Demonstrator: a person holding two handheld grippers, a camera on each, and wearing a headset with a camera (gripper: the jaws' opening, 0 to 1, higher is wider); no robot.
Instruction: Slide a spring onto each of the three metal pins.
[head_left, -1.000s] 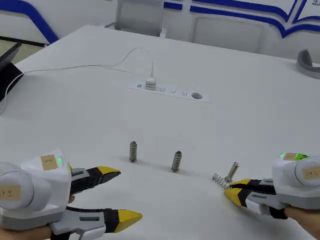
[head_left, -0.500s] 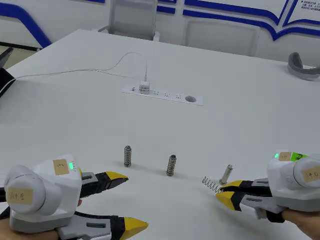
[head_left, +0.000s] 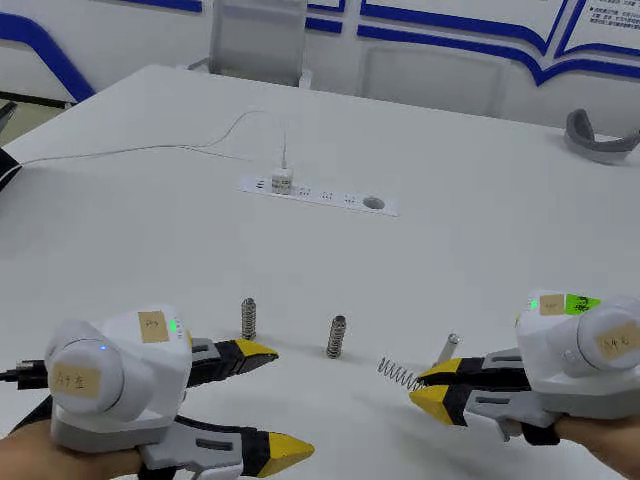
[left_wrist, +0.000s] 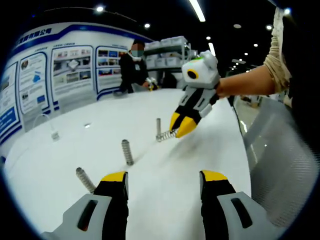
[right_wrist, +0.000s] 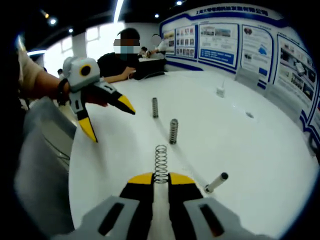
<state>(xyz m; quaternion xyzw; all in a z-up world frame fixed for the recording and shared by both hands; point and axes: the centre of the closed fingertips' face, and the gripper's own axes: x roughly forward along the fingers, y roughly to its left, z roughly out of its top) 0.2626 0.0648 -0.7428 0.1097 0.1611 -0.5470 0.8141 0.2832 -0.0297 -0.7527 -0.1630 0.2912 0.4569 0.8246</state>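
Note:
Two metal pins each carry a spring (head_left: 248, 318) (head_left: 337, 336) and stand on the white table (head_left: 480, 250). A third pin (head_left: 447, 350) is bare, to their right. My right gripper (head_left: 432, 388) is shut on one end of a loose spring (head_left: 398, 374), which sticks out leftward just left of the bare pin. In the right gripper view the spring (right_wrist: 160, 162) rises from the closed tips (right_wrist: 161, 181), with the bare pin (right_wrist: 215, 183) beside it. My left gripper (head_left: 272, 398) is open and holds nothing, near the leftmost pin. Its view shows the right gripper (left_wrist: 182, 124) and the spring (left_wrist: 167, 134).
A white power strip (head_left: 318, 195) with a plugged charger and cable lies mid-table. A grey curved object (head_left: 600, 135) rests at the far right, and a chair (head_left: 255, 35) stands at the far edge. People sit in the background (right_wrist: 122, 57).
My right gripper has carried the spring a little leftward, away from the bare pin. My left gripper has edged forward towards the pins. The head camera has tilted.

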